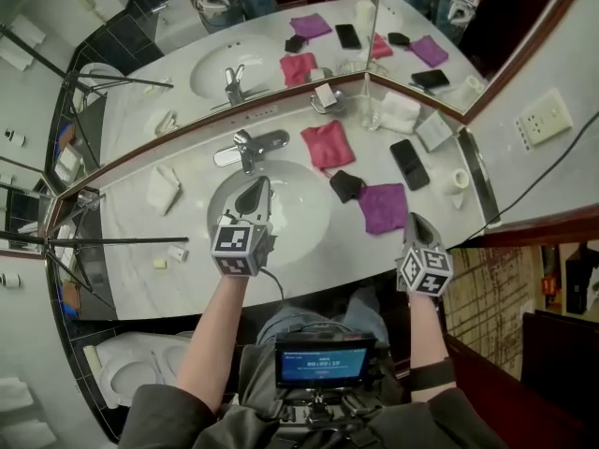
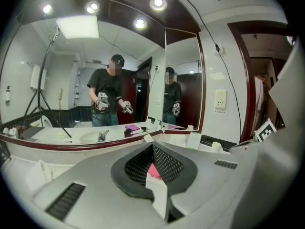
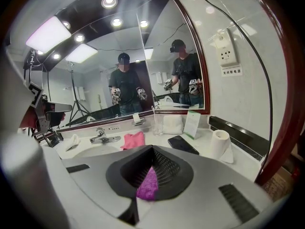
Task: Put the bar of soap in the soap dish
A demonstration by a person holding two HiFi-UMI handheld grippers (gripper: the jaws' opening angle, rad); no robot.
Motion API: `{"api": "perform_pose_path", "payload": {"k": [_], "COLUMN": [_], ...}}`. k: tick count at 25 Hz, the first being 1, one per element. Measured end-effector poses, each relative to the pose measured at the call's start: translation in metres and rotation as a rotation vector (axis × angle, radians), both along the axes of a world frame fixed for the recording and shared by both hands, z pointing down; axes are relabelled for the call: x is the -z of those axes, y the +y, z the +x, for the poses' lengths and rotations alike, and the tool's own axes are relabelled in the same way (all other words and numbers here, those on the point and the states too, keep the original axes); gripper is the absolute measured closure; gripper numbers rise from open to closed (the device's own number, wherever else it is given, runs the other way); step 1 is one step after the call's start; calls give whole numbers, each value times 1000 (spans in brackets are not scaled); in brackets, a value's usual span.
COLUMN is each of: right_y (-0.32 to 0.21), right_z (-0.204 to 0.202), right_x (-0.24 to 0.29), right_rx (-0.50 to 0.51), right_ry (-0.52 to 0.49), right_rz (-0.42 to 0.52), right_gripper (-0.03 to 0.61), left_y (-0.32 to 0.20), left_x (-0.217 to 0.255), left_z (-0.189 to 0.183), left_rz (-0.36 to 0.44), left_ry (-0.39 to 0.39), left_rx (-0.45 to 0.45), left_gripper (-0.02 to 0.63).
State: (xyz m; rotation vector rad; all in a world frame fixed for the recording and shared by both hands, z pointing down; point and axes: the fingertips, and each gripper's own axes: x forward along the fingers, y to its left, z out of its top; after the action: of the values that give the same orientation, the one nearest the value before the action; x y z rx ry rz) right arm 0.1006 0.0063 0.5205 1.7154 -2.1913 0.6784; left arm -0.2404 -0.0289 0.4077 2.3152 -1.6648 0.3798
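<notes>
Surface: pale marble bathroom surface (image 1: 131, 224) under a corner mirror (image 1: 262, 36), with a round sink (image 1: 301, 215) and a tap (image 1: 251, 146) behind it.
Soap: the bar of soap (image 1: 159, 263), small and pale yellow, lies near the surface's front left edge, just beside a small white thing (image 1: 177, 252), well apart from both claws.
Left claw (image 1: 258, 191): jaws together, nothing held, above the sink's left side, pointing toward the tap.
Right claw (image 1: 415, 224): jaws together, nothing held, at the front right, near the purple cloth (image 1: 384, 206).
Cloths: the pink cloth (image 1: 327, 144) lies right of the tap; a black thing (image 1: 345, 185) sits between it and the purple cloth.
Far right: phone (image 1: 409, 164), paper roll (image 1: 458, 178), folded white towel (image 1: 400, 112).
</notes>
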Motion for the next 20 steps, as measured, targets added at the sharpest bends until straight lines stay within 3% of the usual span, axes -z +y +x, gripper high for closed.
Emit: {"api": "perform_pose_path", "payload": {"k": [4, 7, 10, 15, 20], "right_y": [1, 2, 3, 5, 0], "right_z": [3, 6, 11, 17, 22], "right_x": [-1, -3, -5, -10, -22], "right_rx": [8, 15, 21, 23, 30], "right_ry": [-3, -7, -10, -18, -35], "right_rz": [-3, -8, -14, -32, -50], "right_gripper": [560, 560, 560, 561, 561], "left_y": [-13, -28, -47, -89, -147], "left_x": [-7, -15, -25, -45, -80], "left_z": [14, 27, 46, 74, 89], "left_rz": [-63, -122, -173, -240, -301], "left_ry": [109, 260, 385, 522, 607], "left_rx": [30, 82, 92, 122, 180], "left_gripper": [598, 573, 509, 411, 317]}}
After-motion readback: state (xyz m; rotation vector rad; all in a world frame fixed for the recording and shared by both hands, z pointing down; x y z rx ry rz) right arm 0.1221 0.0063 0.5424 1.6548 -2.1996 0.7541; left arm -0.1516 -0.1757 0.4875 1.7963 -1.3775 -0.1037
